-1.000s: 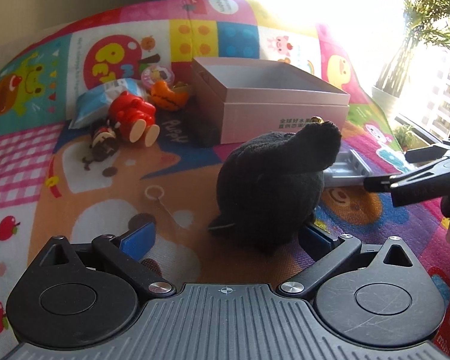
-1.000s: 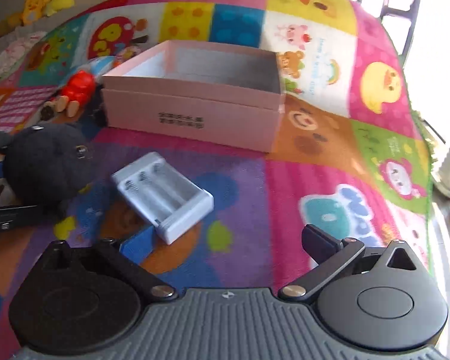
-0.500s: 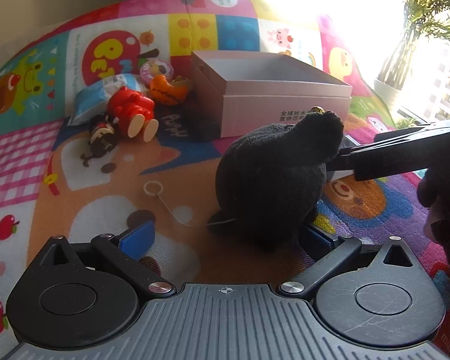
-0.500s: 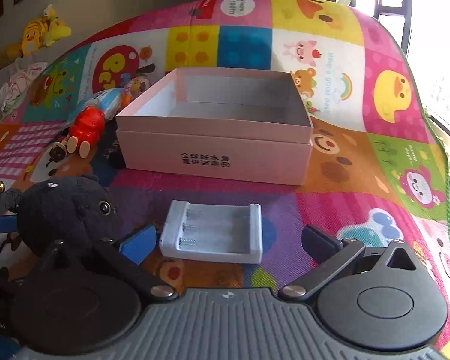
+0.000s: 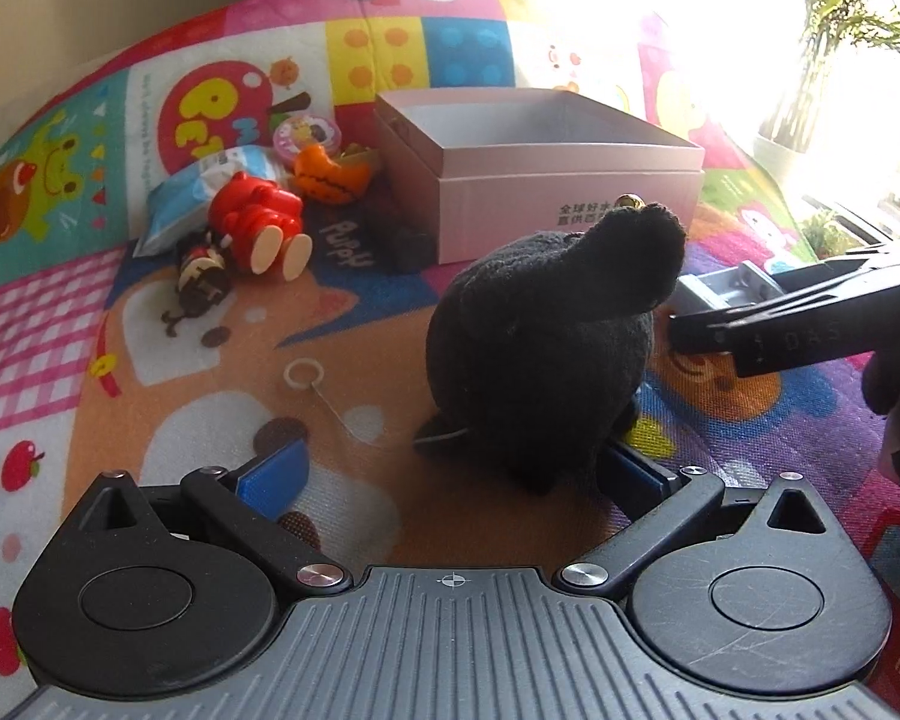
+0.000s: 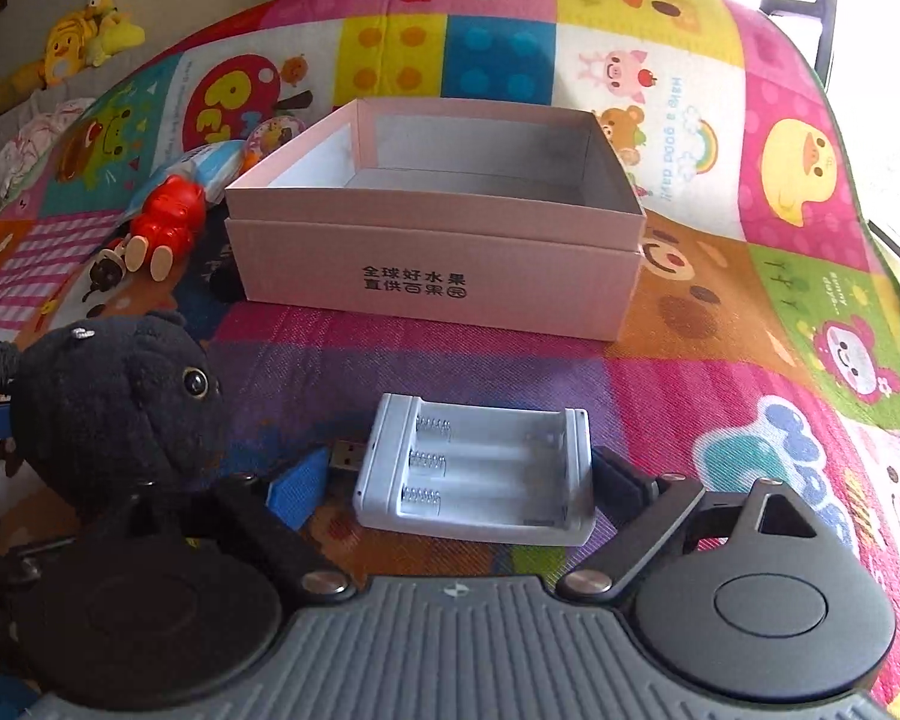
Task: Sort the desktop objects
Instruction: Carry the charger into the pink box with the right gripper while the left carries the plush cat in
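Observation:
A black plush toy [image 5: 546, 348] sits on the colourful play mat, between the blue pads of my left gripper [image 5: 450, 474], close to the right pad; this gripper is open. In the right wrist view the plush [image 6: 120, 414] is at the left. A white battery charger [image 6: 474, 468] with a USB plug lies between the fingers of my right gripper [image 6: 456, 483], whose jaws are closing; a gap remains at the left pad [image 6: 297, 489]. An open pink box [image 6: 438, 276] stands empty just beyond. The right gripper [image 5: 780, 324] reaches in beside the plush from the right.
Left of the pink box [image 5: 540, 204] lie a red toy figure [image 5: 258, 222], an orange toy [image 5: 330, 174], a blue-white packet [image 5: 198, 192], a small dark figurine [image 5: 201, 282] and a round pink disc [image 5: 303, 135]. A white ring on a string [image 5: 302, 373] lies on the mat.
My right gripper has swung round and come closer, so the charger now lies square between its fingers, which have narrowed a little. The left gripper and plush have stayed put.

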A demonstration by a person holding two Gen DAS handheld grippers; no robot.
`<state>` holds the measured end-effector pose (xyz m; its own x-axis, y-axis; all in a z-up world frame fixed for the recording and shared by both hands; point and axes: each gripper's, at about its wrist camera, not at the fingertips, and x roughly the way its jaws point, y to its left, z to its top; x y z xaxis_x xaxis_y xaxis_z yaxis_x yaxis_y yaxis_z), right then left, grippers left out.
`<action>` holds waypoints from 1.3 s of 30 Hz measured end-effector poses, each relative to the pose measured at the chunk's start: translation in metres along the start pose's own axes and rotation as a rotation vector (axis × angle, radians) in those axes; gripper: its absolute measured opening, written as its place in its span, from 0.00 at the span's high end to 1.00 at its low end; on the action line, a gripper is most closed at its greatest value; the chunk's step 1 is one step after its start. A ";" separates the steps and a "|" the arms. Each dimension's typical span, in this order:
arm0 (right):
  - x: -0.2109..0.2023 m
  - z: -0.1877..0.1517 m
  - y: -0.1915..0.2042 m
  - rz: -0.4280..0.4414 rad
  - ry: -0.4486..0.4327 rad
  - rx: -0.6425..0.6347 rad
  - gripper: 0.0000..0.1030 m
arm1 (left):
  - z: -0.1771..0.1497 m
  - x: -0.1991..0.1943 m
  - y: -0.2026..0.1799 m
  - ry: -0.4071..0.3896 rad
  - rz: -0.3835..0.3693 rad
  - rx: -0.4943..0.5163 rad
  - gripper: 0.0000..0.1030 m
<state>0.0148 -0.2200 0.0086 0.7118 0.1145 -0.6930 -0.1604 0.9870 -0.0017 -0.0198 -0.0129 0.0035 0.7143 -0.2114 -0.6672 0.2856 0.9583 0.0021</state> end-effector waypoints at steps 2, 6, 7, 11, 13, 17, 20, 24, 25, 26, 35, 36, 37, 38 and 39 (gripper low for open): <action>-0.006 -0.008 -0.008 -0.005 0.001 0.011 0.11 | 0.000 -0.001 0.002 -0.006 -0.009 -0.004 0.00; -0.019 -0.024 -0.018 -0.013 -0.019 0.019 0.11 | 0.003 -0.009 0.003 -0.041 -0.060 -0.023 0.00; -0.021 -0.026 -0.020 -0.012 -0.024 0.027 0.10 | 0.005 -0.010 0.001 -0.052 -0.064 -0.014 0.00; -0.016 -0.025 -0.019 -0.024 -0.016 0.038 0.05 | 0.017 -0.009 -0.015 -0.110 -0.037 0.067 0.00; -0.016 -0.025 -0.017 -0.027 -0.017 0.029 0.04 | 0.023 -0.004 -0.023 -0.118 -0.047 0.106 0.00; -0.017 -0.025 -0.019 -0.021 -0.019 0.038 0.04 | 0.027 0.009 -0.034 -0.105 -0.043 0.152 0.21; -0.016 -0.025 -0.020 -0.020 -0.020 0.041 0.04 | 0.026 0.014 -0.033 -0.096 -0.039 0.134 0.21; -0.016 -0.025 -0.020 -0.021 -0.021 0.040 0.04 | 0.023 0.007 -0.032 -0.096 -0.040 0.124 0.23; -0.016 -0.025 -0.019 -0.023 -0.021 0.037 0.04 | 0.022 0.005 -0.032 -0.094 -0.041 0.125 0.23; -0.017 -0.025 -0.019 -0.027 -0.021 0.032 0.06 | 0.020 0.002 -0.031 -0.090 -0.044 0.129 0.23; -0.053 -0.010 -0.015 0.021 -0.064 -0.012 0.11 | 0.043 -0.037 -0.019 -0.158 -0.063 0.120 0.23; -0.067 -0.002 -0.016 0.024 -0.110 -0.015 0.11 | 0.055 -0.043 -0.017 -0.190 -0.065 0.118 0.23; -0.081 0.008 -0.018 0.026 -0.162 -0.018 0.11 | 0.067 -0.048 -0.015 -0.223 -0.066 0.117 0.23; -0.092 0.017 -0.019 0.028 -0.204 -0.022 0.11 | 0.081 -0.052 -0.014 -0.255 -0.073 0.113 0.23; -0.104 0.029 -0.021 0.029 -0.255 -0.030 0.11 | 0.097 -0.055 -0.012 -0.282 -0.088 0.103 0.23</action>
<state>-0.0364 -0.2496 0.1016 0.8554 0.1711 -0.4889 -0.2006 0.9796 -0.0081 -0.0001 -0.0314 0.1126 0.8285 -0.3518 -0.4356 0.4077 0.9123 0.0386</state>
